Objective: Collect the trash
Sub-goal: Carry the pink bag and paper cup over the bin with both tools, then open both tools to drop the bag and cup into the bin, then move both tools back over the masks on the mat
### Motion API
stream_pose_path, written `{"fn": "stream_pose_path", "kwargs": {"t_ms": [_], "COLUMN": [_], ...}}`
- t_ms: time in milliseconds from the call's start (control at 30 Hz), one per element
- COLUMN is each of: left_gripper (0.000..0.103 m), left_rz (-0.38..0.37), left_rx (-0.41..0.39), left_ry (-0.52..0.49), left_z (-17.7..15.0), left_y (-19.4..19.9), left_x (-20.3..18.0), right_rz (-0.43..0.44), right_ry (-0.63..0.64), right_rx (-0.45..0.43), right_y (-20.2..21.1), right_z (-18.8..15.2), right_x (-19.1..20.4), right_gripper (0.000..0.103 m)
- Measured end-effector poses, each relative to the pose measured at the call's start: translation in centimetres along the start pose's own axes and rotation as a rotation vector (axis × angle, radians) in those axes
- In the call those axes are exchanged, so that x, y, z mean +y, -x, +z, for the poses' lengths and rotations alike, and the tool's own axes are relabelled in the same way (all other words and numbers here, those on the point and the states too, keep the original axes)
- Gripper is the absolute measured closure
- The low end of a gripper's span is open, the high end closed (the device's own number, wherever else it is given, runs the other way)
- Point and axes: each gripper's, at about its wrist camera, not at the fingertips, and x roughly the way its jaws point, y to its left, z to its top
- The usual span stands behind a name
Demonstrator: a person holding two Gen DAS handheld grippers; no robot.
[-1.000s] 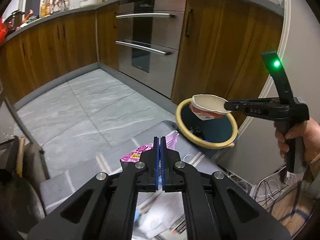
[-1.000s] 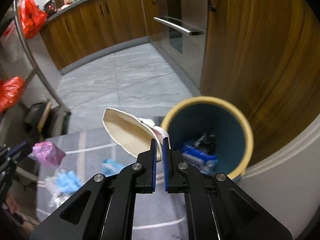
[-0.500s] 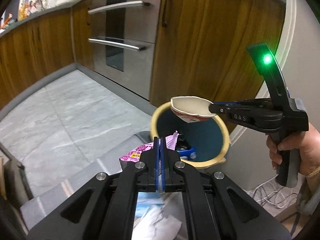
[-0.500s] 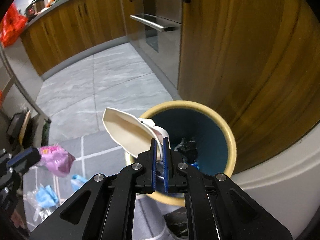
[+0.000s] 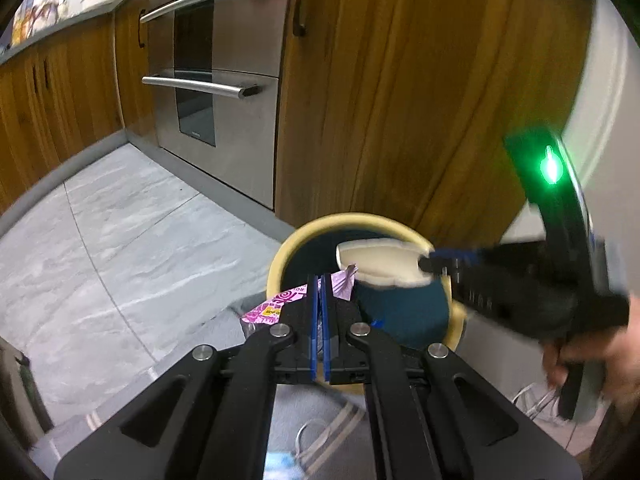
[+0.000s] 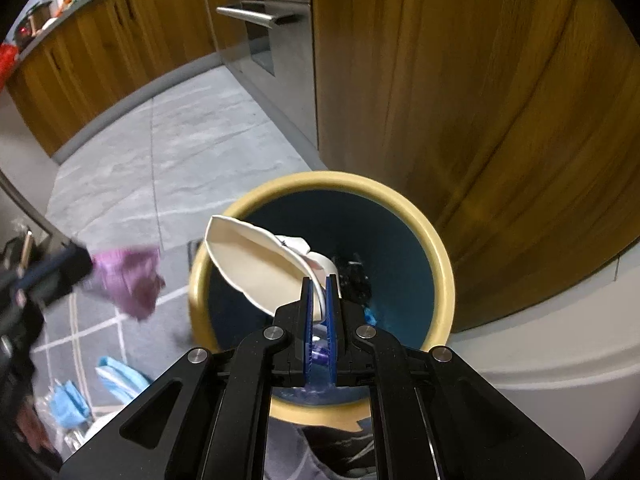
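A round bin with a yellow rim and dark blue inside stands on the floor by the wooden cabinet; it also shows in the left wrist view. My right gripper is shut on a crushed white paper cup and holds it over the bin's mouth; the cup also shows in the left wrist view. My left gripper is shut on a pink wrapper, just left of the bin's rim; the wrapper shows blurred in the right wrist view. Some trash lies in the bin's bottom.
Blue and white litter lies on a grey rug at lower left. A steel oven and wooden cabinets stand behind the bin. A white curved wall is right of the bin. Cables lie at right.
Both grippers have moved closer to the bin. The paper cup has come from beside the rim to over the bin's mouth. The pink wrapper has come up to the bin's left rim.
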Motion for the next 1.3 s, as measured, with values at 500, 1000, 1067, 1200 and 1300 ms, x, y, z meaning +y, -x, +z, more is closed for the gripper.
{"fn": "stream_pose_path", "kwargs": {"t_ms": [500,1000,1067,1200,1300], "left_gripper": [0.102,0.054,0.054,0.054,0.054], "left_rz": [-0.068,-0.043,-0.042,-0.02,-0.001], "left_rx": [0.023,-0.003,-0.001,0.006,0.004], "left_ry": [0.117,0.1,0.104,0.096,0.088], "left_z": [1.1,1.4,1.3,1.1,0.8], "left_y": [-5.1,-4.1,-4.0,-3.3,-2.0], "left_x": [-0.1,0.2,0.4,0.8,1.3], "right_rz": [-0.025,-0.036,-0.031,-0.029,-0.032], "right_ry": [0.017,0.037,0.035,0.044,0.049], "right_rx": [0.063,0.101,0.101,0.097,0.086], "right_y": [-1.5,-2.5,-2.5,-2.4,-1.9], "right_z": [-0.5,-0.9,-1.0,-1.0,-1.1], "right_x": [-0.2,0.3,0.3,0.3,0.4], "right_gripper": [0.096,0.085,0.083,0.076,0.073]}}
